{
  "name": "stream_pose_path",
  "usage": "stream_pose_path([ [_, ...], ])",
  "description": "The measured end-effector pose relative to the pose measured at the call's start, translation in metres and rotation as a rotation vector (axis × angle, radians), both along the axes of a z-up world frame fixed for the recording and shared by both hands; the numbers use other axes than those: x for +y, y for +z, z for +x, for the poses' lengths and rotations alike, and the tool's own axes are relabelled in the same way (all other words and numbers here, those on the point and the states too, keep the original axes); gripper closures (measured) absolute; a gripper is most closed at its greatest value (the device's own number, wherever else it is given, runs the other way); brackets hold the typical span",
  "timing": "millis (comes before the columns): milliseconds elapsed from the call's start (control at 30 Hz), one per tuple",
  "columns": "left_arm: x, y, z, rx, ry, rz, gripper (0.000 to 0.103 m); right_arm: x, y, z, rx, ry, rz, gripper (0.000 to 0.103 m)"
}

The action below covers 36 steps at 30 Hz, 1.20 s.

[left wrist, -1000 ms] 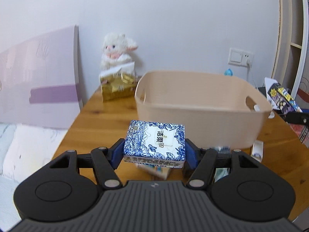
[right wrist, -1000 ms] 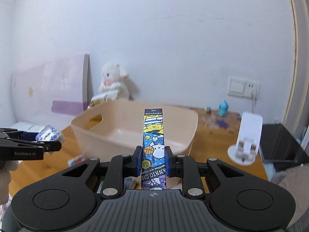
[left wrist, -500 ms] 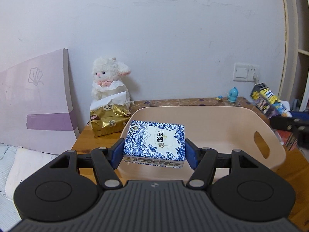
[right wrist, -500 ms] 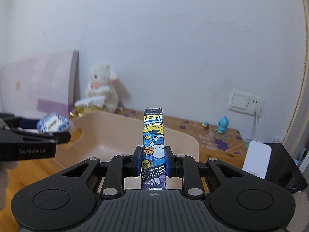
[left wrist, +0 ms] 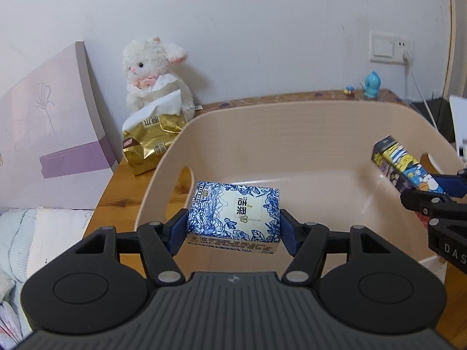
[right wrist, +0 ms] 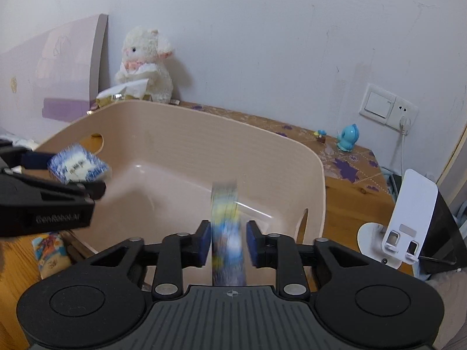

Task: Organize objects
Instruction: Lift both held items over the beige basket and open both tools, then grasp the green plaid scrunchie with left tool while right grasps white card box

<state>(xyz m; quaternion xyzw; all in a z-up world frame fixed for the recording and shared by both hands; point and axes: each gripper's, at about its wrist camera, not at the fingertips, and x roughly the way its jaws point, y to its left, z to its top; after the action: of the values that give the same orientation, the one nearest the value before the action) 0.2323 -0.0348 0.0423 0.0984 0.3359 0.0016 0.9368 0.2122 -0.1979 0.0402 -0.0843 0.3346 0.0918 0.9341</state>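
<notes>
My left gripper [left wrist: 233, 227] clamps a blue-and-white floral tissue pack [left wrist: 235, 214] by its two short ends, blue pads pressed against it, and holds it over the beige plastic bin [left wrist: 292, 125] that spreads out ahead of the fingers. My right gripper [right wrist: 227, 243] stands with its pads parted to either side of a slim cartoon-printed box [right wrist: 227, 227]; the box is blurred, narrow gaps show on both sides, and I cannot tell whether either pad touches it. It sits upright above the bin's near right corner. From the left wrist view the same box [left wrist: 405, 166] pokes in from the right, over the bin's rim. Beyond the bin, to the left of the tool, a white plush lamb [left wrist: 154, 78] leans at the wall behind a gold tissue bag [left wrist: 151, 143].
</notes>
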Motion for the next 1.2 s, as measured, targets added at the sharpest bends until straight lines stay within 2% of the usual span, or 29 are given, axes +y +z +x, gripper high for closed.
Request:
stream_pose_path([
  [33,0.000,-0.001,-0.001,0.003,0.000,0.001,0.035,-0.001,0.003,-0.002,-0.007,-0.002,0.003,0.053],
  [67,0.000,0.000,-0.002,0.006,0.003,-0.003,0.034,-0.004,0.006,-0.005,-0.017,-0.002,0.011,0.044],
  [100,0.000,0.001,-0.004,0.007,0.009,-0.006,0.027,-0.006,0.010,-0.008,-0.026,-0.004,0.017,0.036],
  [133,0.001,0.003,-0.006,0.004,0.012,-0.014,0.021,-0.009,0.014,-0.012,-0.033,-0.006,0.023,0.034],
  [233,0.003,0.011,-0.013,-0.005,0.005,-0.039,0.018,-0.017,0.025,-0.025,-0.051,0.001,0.039,0.023],
  [300,0.004,0.016,-0.020,-0.010,0.007,-0.044,0.015,-0.023,0.031,-0.036,-0.062,0.010,0.046,0.010],
  [367,0.006,0.020,-0.028,-0.022,0.016,-0.050,0.012,-0.029,0.035,-0.046,-0.071,0.022,0.050,0.000],
  [567,0.017,0.027,-0.057,-0.060,0.023,-0.086,0.012,-0.048,0.036,-0.072,-0.063,0.044,0.029,0.000],
  [667,0.021,0.032,-0.069,-0.055,0.017,-0.115,0.012,-0.061,0.030,-0.080,-0.050,0.040,0.015,0.000],
  [867,0.016,0.034,-0.098,-0.068,-0.019,-0.108,0.012,-0.083,0.008,-0.092,-0.012,0.012,-0.008,0.000],
  [1000,0.008,0.025,-0.112,-0.049,-0.053,-0.114,0.012,-0.087,-0.009,-0.100,0.019,0.014,-0.020,0.000],
  [1200,-0.008,-0.008,-0.119,0.029,-0.086,-0.112,0.012,-0.083,-0.032,-0.103,0.060,0.043,-0.045,0.000],
])
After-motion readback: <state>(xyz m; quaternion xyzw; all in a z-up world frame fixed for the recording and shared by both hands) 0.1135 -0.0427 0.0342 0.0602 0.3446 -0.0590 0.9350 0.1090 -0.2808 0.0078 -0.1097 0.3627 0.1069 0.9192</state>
